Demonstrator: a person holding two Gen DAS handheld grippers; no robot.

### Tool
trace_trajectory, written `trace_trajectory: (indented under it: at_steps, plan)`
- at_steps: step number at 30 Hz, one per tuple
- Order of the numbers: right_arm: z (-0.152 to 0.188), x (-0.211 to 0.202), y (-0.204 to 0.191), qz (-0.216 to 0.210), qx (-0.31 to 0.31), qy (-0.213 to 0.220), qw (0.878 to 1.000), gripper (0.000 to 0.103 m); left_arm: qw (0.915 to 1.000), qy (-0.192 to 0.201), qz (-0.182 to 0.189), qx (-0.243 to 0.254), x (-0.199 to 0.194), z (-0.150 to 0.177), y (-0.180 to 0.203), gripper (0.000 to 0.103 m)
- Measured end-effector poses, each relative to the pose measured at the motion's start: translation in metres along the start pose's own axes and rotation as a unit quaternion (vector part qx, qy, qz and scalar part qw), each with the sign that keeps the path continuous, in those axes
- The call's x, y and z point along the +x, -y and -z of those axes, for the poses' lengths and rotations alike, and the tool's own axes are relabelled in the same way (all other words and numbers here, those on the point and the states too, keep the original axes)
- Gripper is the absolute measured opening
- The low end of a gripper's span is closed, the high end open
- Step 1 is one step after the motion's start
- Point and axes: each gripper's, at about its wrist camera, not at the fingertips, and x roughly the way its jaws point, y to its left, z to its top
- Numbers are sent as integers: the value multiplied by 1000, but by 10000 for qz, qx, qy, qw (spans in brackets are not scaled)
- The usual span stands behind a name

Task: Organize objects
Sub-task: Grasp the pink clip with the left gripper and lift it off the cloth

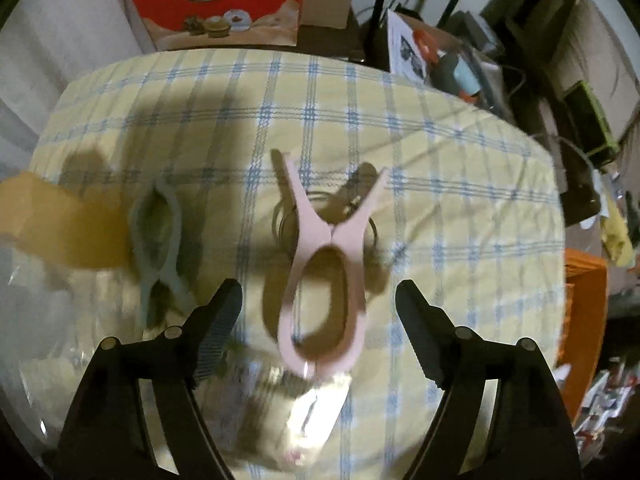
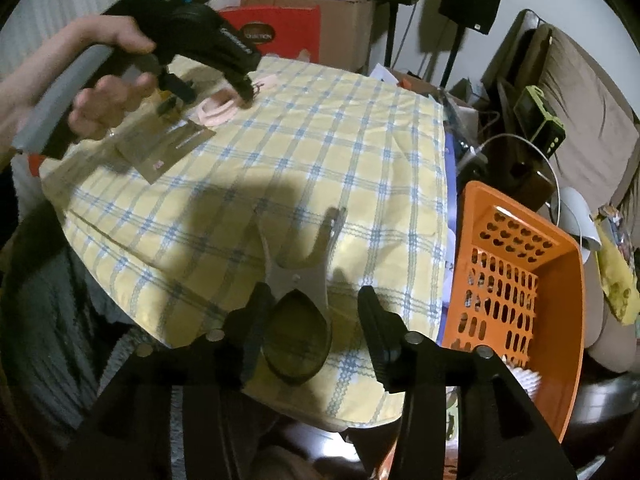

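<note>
Black fingers of the left gripper stand spread wide in the left wrist view, and nothing is pinched between them. A pink clothes peg lies on the checked cloth in the gap between the two fingers, its looped end toward the camera and its forked handles pointing away; neither pad touches it. The picture is motion-blurred here. Left of that gripper's left finger, just beside it, lies a grey-green clothes peg, partly over an amber patch that is too blurred to name. Crinkled clear plastic packaging shines below the pink peg, close to the camera.

In the right wrist view the right gripper is partly spread. A grey clothes peg sits between its fingers — the rounded loop end is against the inner face of the left finger, while a clear gap separates the peg from the right finger. I cannot tell whether the peg is lifted or resting on the cloth. Its forked handles point away across the table.

An orange basket with a perforated wall stands just beside the table's right edge, near the right gripper. Across the table a hand holds the left gripper above the pink peg.
</note>
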Motion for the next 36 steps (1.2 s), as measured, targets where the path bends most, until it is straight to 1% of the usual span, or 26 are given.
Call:
trace_trajectory:
  at_steps: [1,2,5,6,7,8,9,10,14,18,21,23,24,30,32,33,34,36]
  plan:
    - [1,0,0,-1,13,20,10000,47,10000,16,-15,16,3,0,0,77]
    - [1,-1,-1,16,16,22,10000,48,9999,115,-58,56,3,-1,0,77]
    - [2,0,-4,110,-29,64,9999,54,9993,290,-211,136,10,-1,6,76]
    - [2,0,-4,110,-33,73,9999,55,9988,352,-281,190,12,-2,7,74]
    - [2,3,-5,83,-32,39,10000,55,9981,446,-351,238,14,-2,7,58]
    - [2,5,-6,77,-37,10,10000,55,9971,626,-318,289,10,1,8,45]
    - [2,7,-6,74,-45,-13,10000,55,9961,736,-368,322,7,4,7,38]
    - [3,10,-8,64,-48,-42,10000,55,9963,752,-303,302,5,6,4,37]
    - [5,18,-15,6,-84,-101,9999,55,9960,756,-275,389,3,9,1,37]
    - [5,21,-19,48,-99,-66,9999,55,9958,825,-89,384,-5,16,-5,37]
    - [5,23,-17,-6,-23,-50,10000,54,9943,929,63,514,-18,28,-7,37]
    - [5,23,-14,-85,82,-22,9999,42,9924,1048,163,632,-28,39,-6,37]
    - [5,23,-13,-64,128,6,9999,39,9906,1161,215,688,-36,48,-6,37]
    - [4,22,-14,-34,295,245,9993,39,9813,1628,551,868,-74,96,-10,37]
    - [3,18,-14,-72,355,343,9988,39,9804,1607,683,917,-82,107,-11,37]
    - [3,16,-14,-80,362,368,9986,39,9794,1608,809,918,-88,114,-12,37]
    - [2,14,-14,-83,360,411,9985,39,9780,1655,860,934,-95,121,-12,37]
    - [1,13,-15,-91,327,421,9985,39,9744,1842,839,980,-105,133,-11,37]
